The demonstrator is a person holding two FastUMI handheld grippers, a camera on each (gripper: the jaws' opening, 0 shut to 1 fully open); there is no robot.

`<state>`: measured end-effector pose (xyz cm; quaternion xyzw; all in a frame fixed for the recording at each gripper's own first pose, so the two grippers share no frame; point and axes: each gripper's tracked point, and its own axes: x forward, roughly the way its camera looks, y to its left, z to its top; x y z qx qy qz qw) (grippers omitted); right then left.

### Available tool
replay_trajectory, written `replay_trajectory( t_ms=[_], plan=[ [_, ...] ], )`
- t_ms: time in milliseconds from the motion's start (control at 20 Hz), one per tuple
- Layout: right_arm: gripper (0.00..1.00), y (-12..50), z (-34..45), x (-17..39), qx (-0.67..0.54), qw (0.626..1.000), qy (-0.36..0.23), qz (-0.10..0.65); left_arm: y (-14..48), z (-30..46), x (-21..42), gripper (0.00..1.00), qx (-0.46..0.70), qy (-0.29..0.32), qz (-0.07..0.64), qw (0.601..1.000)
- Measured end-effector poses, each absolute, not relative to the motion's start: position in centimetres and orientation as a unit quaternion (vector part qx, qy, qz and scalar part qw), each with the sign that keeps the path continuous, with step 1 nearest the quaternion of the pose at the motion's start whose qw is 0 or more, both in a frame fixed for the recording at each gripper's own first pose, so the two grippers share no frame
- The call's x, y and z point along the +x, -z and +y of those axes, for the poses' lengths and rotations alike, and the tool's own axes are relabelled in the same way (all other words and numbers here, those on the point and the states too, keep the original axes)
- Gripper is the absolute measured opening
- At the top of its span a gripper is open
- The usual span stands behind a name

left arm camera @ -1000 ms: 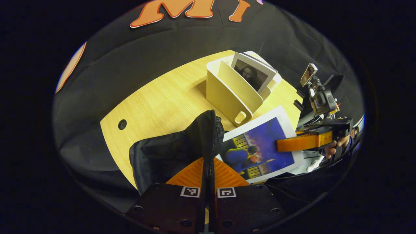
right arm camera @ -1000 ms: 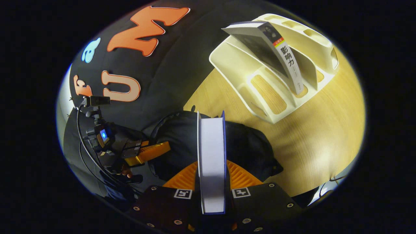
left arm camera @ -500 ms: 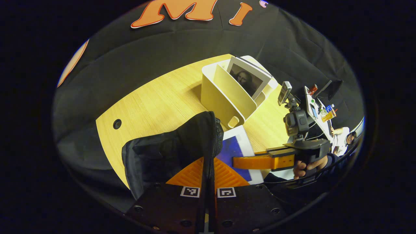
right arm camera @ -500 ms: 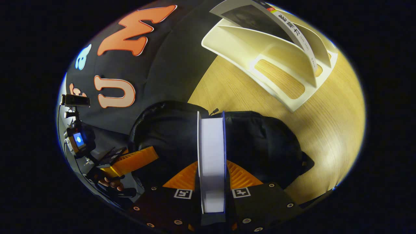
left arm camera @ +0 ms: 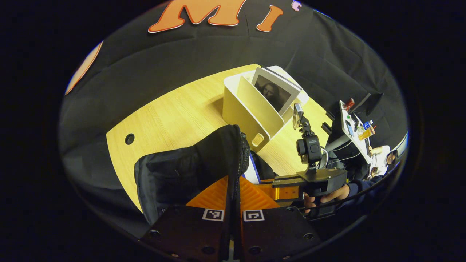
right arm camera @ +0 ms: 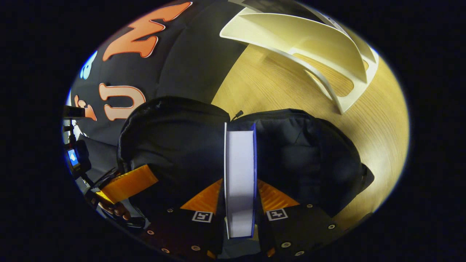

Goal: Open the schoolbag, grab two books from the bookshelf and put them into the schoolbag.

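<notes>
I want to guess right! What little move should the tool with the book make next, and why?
Probably slide the book a bit deeper into the bag. The right tool grips it edge-on at the bag's open mouth, and the left tool pinches the bag's zipper edge, holding it up. Most of the book seems to be outside.

A recording booth: black cloth wall behind a wooden table.
</notes>
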<state>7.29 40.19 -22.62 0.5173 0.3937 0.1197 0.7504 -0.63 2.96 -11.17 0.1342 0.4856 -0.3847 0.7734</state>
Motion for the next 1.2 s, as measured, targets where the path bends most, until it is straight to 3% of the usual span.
replay_trajectory(
  t_ms=[100,250,300,350,400,450,650,700,750,950,1200],
  plan=[
    [0.48,24.1,39.6,5.6,0.476,0.747,-0.124,0.446,11.7,4.5,0.1,0.06,0.134,0.381,0.487,0.774],
    [0.52,24.6,37.9,4.1,0.432,0.757,-0.126,0.474,11.6,4.5,-0.5,0.06,0.134,0.376,0.484,0.779],
    [0.60,24.9,37.0,3.9,0.412,0.765,-0.123,0.480,11.5,4.1,-0.6,0.05,0.134,0.371,0.484,0.781],
    [0.51,24.9,36.4,3.6,0.401,0.769,-0.128,0.482,11.7,4.0,-0.6,0.05,0.129,0.364,0.484,0.785],
    [0.92,24.6,35.8,3.5,0.397,0.769,-0.134,0.483,12.0,4.1,-0.5,0.05,0.123,0.356,0.485,0.789],
    [0.80,24.1,35.5,3.4,0.393,0.767,-0.141,0.488,12.3,4.5,-0.2,0.05,0.117,0.345,0.486,0.794],
    [0.83,22.9,32.2,2.8,0.332,0.793,-0.150,0.489,12.9,5.9,-0.3,0.05,0.103,0.322,0.488,0.804],
    [0.76,22.5,31.0,2.7,0.314,0.799,-0.151,0.489,12.9,6.0,-0.3,0.06,0.100,0.317,0.490,0.806],
    [0.90,22.0,29.9,2.6,0.297,0.806,-0.151,0.489,12.9,6.1,-0.2,0.05,0.099,0.314,0.489,0.808],
    [0.97,20.6,25.5,2.4,0.242,0.823,-0.147,0.493,13.2,5.4,-0.4,0.06,0.095,0.299,0.491,0.813],
    [0.98,18.7,21.2,2.9,0.190,0.834,-0.144,0.497,13.8,4.9,-0.6,0.06,0.094,0.287,0.493,0.816]
  ],
)
